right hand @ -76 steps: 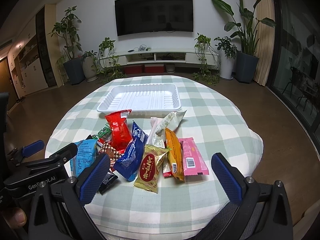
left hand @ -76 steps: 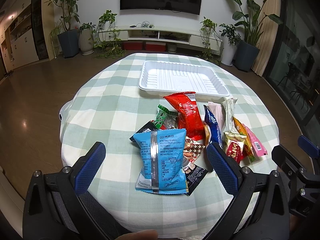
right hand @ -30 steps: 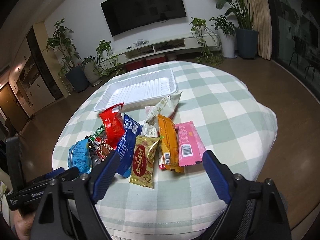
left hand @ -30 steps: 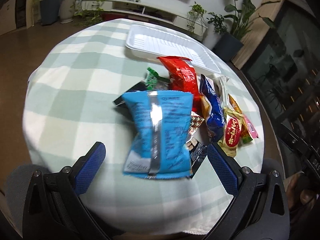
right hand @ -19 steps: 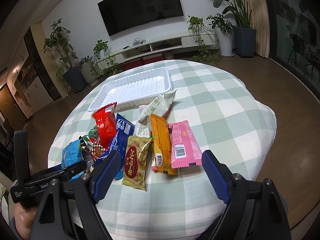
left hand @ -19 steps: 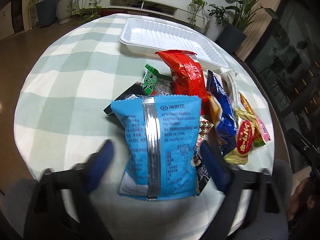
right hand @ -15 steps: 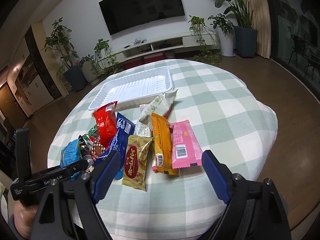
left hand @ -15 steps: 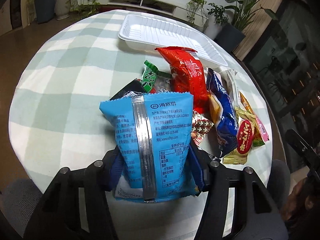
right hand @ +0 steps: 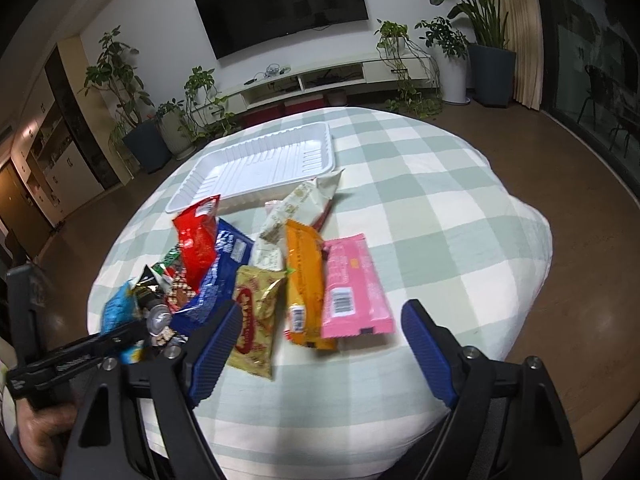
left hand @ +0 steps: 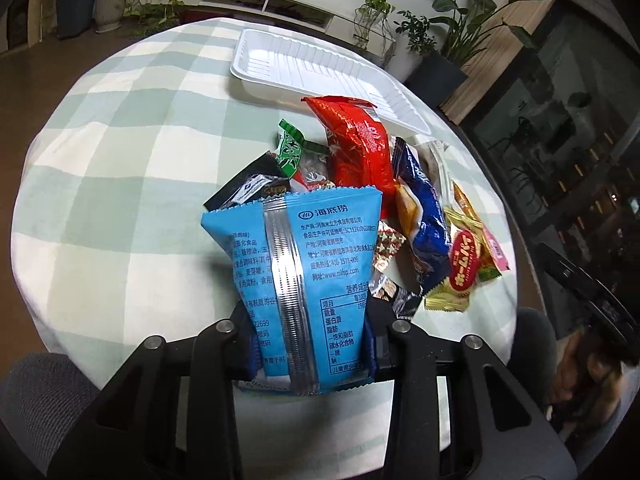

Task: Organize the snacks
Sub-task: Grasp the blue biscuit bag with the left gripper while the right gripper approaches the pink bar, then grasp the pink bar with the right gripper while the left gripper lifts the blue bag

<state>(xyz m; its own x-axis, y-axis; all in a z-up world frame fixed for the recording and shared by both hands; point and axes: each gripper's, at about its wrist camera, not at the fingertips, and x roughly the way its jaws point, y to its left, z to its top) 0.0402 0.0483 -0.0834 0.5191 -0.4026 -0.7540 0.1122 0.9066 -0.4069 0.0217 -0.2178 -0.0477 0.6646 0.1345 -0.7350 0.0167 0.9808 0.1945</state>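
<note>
Left gripper [left hand: 310, 344] jaws are seen closing on the near end of a light blue snack packet [left hand: 298, 264], the bag squeezed in at the waist between the pads and its far end fanned upward, seemingly so that it can be lifted clear of the heap. Held by its near end, the packet is kept with its silver seam facing the camera.

Beneath everything, a round table is covered by a green-and-white checked cloth [right hand: 440, 208], on which the snacks have been left loose. At the far side a white ribbed tray [right hand: 256, 168] lies empty, judged to be the destination for the sorting, none of which has yet been done.

Between tray and grippers the remaining packets are spread in a rough row: a red bag [left hand: 354, 144] nearest the tray, a dark blue packet [left hand: 420, 216] beside it, then a pink wrapper [right hand: 352, 288], an orange bar [right hand: 306, 280] and a gold packet [right hand: 256, 312] toward the right, overlapping one another. Smaller green and black sachets are tucked under the left of the heap.

Right gripper [right hand: 320, 352] is held apart over the near edge of the cloth, its jaws narrowing slightly with nothing between them, apparently kept ready for the pink or gold packets.
</note>
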